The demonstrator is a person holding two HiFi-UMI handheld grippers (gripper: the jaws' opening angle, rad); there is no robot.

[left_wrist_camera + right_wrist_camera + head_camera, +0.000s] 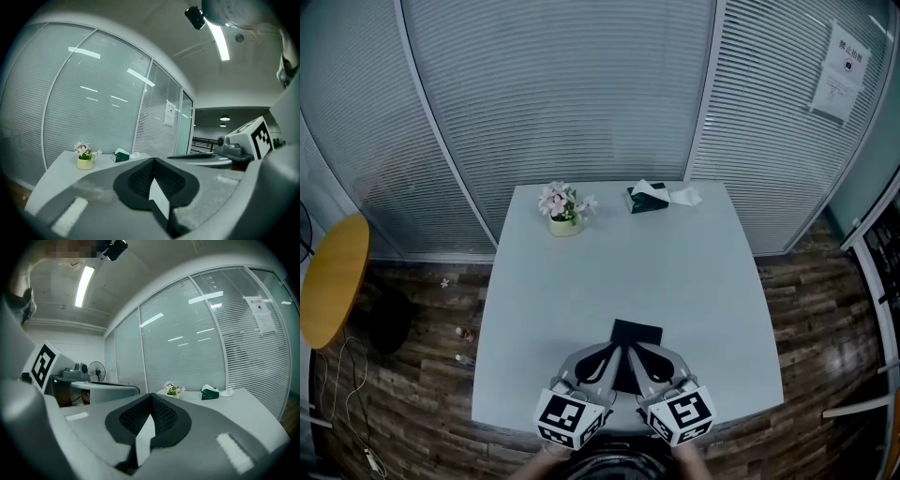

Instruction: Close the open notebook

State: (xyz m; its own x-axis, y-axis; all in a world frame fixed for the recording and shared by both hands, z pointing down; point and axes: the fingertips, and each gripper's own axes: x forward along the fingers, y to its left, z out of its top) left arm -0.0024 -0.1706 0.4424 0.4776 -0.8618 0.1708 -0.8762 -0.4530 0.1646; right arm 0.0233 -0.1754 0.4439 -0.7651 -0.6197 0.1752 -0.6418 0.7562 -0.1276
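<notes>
A dark notebook lies flat near the front edge of the white table, showing only its dark cover and no pages. Both grippers hover side by side over its near half and hide that part. My left gripper is shut, tips touching with nothing between them; in its own view, my left gripper points level across the table. My right gripper is also shut and empty, as the right gripper shows in its own view. The notebook appears in neither gripper view.
A small pot of pink flowers and a green tissue box stand at the table's far edge. Glass walls with blinds close off the back. A yellow round tabletop stands left of the table over a wooden floor.
</notes>
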